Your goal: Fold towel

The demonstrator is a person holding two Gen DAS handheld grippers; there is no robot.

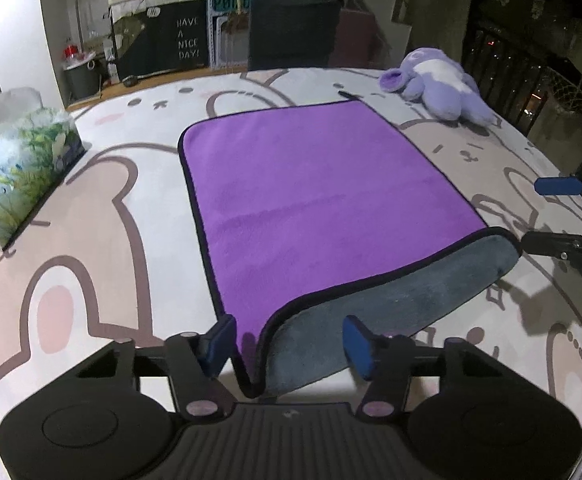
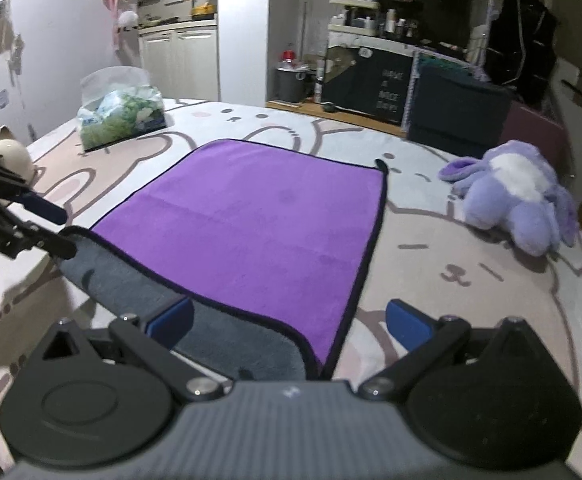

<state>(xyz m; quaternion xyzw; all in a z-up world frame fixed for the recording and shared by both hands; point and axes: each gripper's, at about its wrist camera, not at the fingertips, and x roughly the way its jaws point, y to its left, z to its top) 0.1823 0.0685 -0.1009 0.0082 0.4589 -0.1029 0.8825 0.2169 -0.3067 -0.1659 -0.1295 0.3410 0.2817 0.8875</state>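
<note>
A purple towel point(image 1: 311, 192) with black trim lies flat on the table, also in the right wrist view point(image 2: 259, 224). Its near edge is turned up and shows the grey underside point(image 1: 391, 312) point(image 2: 227, 332). My left gripper point(image 1: 291, 344) is open, its blue pads on either side of the near left corner of the towel. My right gripper point(image 2: 291, 320) is open around the near right corner. Each gripper shows in the other's view, the right one point(image 1: 551, 216) and the left one point(image 2: 47, 224), both at the lifted edge.
The table has a cartoon bear cover point(image 1: 91, 216). A tissue pack point(image 1: 23, 168) point(image 2: 123, 118) sits at the left. A purple plush toy point(image 1: 439, 84) point(image 2: 519, 196) lies at the far right. A cream figurine point(image 2: 7, 156) is at the left edge. Shelves and a bin stand behind.
</note>
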